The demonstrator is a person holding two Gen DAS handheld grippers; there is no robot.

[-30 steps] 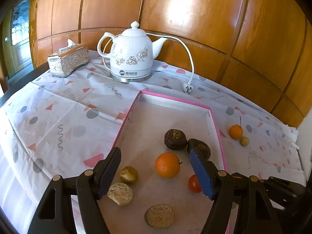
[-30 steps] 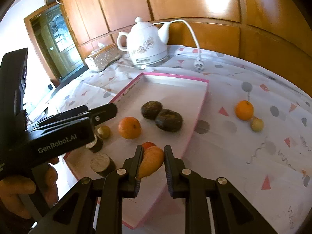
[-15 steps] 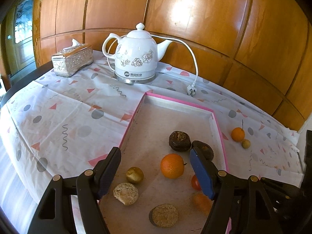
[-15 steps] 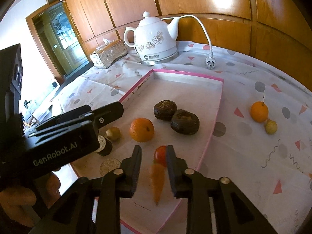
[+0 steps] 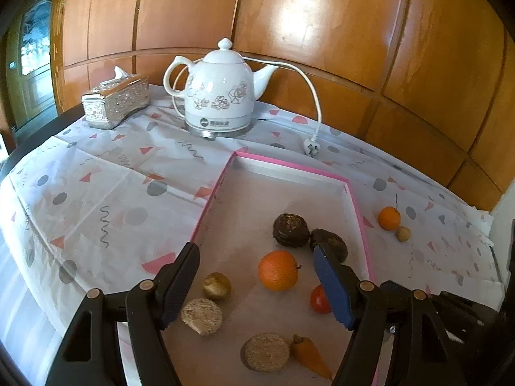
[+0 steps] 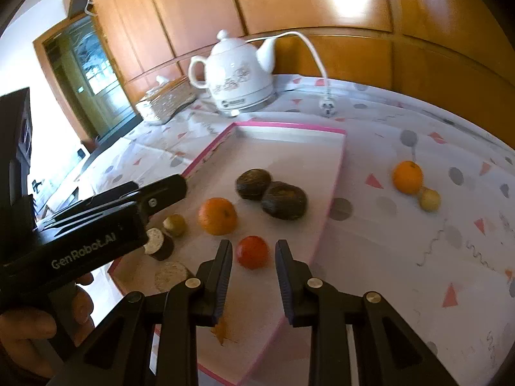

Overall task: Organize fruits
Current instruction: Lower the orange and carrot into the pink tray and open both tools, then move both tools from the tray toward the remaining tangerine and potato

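A pink-rimmed tray [image 5: 360,212] [image 6: 289,127] holds an orange [image 5: 278,270] [image 6: 217,215], a red tomato [image 5: 318,299] [image 6: 252,252], two dark brown fruits [image 5: 291,230] [image 6: 283,200], a small golden fruit [image 5: 216,286], two cut halves [image 5: 201,316] and a small carrot [image 5: 310,357] lying at the near end. My left gripper [image 5: 257,280] is open and empty over the tray. My right gripper [image 6: 252,270] is open and empty above the tray's near edge, the carrot's tip [image 6: 222,333] showing just below its left finger. A second orange [image 6: 407,177] and a small yellowish fruit [image 6: 429,199] lie on the cloth right of the tray.
A white electric kettle [image 5: 219,96] with its cord and plug [image 5: 310,151] stands behind the tray. A silver tissue box [image 5: 116,101] sits at the back left. Wood panelling closes the back. The patterned cloth covers the table [image 5: 80,193].
My right gripper opened and let go of the carrot, which dropped onto the tray's near end. The right gripper then pulled back a little. The left gripper stayed open.
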